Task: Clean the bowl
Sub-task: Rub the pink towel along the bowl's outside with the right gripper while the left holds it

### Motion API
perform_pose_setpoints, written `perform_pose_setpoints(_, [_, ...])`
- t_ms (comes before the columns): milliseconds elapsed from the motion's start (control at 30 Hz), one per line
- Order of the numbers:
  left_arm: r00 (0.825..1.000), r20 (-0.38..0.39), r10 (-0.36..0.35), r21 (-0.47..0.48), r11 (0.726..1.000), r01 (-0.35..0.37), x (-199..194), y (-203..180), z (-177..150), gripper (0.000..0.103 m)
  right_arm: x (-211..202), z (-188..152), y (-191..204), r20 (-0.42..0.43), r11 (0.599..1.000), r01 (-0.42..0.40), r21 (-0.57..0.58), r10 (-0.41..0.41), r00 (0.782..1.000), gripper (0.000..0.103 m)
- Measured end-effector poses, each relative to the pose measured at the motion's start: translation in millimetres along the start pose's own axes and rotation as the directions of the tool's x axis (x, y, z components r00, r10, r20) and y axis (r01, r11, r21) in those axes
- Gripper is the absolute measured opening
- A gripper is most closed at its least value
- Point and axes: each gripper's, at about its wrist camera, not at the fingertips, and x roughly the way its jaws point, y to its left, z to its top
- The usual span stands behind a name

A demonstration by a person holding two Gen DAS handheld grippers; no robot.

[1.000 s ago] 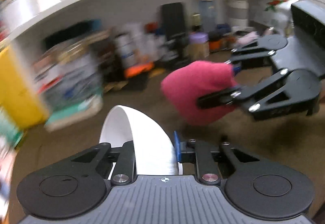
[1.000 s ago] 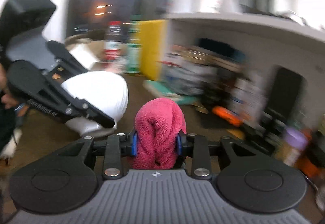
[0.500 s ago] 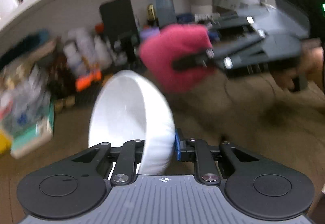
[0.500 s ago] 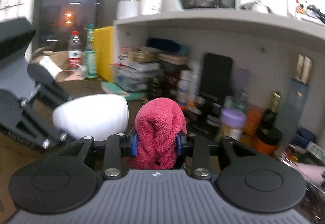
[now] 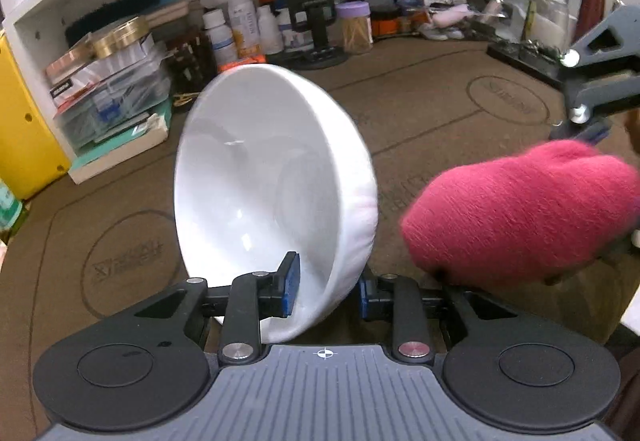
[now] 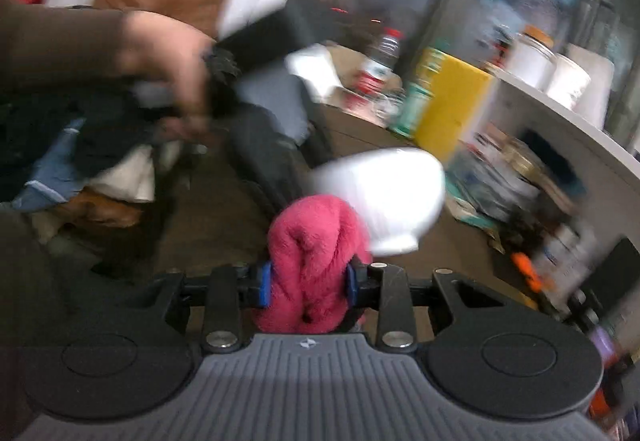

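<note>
Left gripper (image 5: 326, 289) clamped the rim of the tilted white ceramic bowl (image 5: 272, 177); right gripper (image 6: 306, 283) pinched a bunched pink terry cloth (image 6: 314, 261) just beside the bowl.

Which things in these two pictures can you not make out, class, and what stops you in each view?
- Bowl: left view, its outside base faces away; dirt inside is too faint to judge.
- Cloth: right view is motion-blurred, so contact with the bowl is unclear.
- Right claw: left view, cut off by the right edge and covered by cloth.
- Left claw: right view, a dark smear.
- Shelf labels: too small.
</note>
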Motion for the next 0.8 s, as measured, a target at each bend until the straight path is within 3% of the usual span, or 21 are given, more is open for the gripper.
perform_pose_setpoints(67, [1.0,0.006,-0.002,0.008,1.0,0.002,1.9,-0.5,0.0,0.029,-3.4,4.7,-17.4,0.041,0.998,0.025,0.053,-0.027,0.999,0.033])
perform_pose_setpoints(100, [1.0,0.009,-0.002,0.009,1.0,0.002,2.9,-1.2,-1.2,0.029,-4.1,6.7,-39.1,0.066,0.991,0.08,0.107,-0.088,0.994,0.034])
perform_pose_setpoints(167, [1.0,0.012,-0.009,0.009,1.0,0.009,2.3,-1.7,-3.1,0.029,2.9,6.4,-66.3,0.067,0.967,0.18,0.182,-0.194,0.979,0.034])
perform_pose_setpoints(267, [1.0,0.013,-0.001,0.027,1.0,0.001,2.1,-5.6,-5.3,0.029,27.6,5.1,-86.0,0.019,0.95,0.255,0.178,-0.263,0.965,0.034])
perform_pose_setpoints(433, [1.0,0.009,-0.014,0.025,1.0,0.014,1.4,-4.1,-5.2,0.029,70.8,0.9,-84.0,-0.027,0.979,0.178,0.1,-0.176,0.984,0.034])
perform_pose_setpoints(600, [0.999,-0.018,-0.046,-0.011,0.999,0.046,-3.3,5.6,0.2,0.033,64.9,-2.8,-66.7,-0.026,0.989,0.142,0.045,-0.141,0.99,0.034])
perform_pose_setpoints(667, [0.999,0.006,-0.052,-0.034,0.998,0.052,-9.2,10.2,5.6,0.039,62.0,-1.8,-59.6,-0.026,0.99,0.137,0.032,-0.136,0.99,0.034])
perform_pose_setpoints(733, [0.997,0.052,-0.052,-0.08,0.995,0.056,-18.5,18.1,17.3,0.06,58.9,-0.8,-53.3,-0.02,0.991,0.129,0.023,-0.129,0.991,0.034])
perform_pose_setpoints(800, [0.997,0.075,-0.033,-0.101,0.994,0.04,-20.1,22.8,27.0,0.063,55.1,0.3,-49.1,-0.009,0.992,0.125,0.022,-0.125,0.992,0.034])
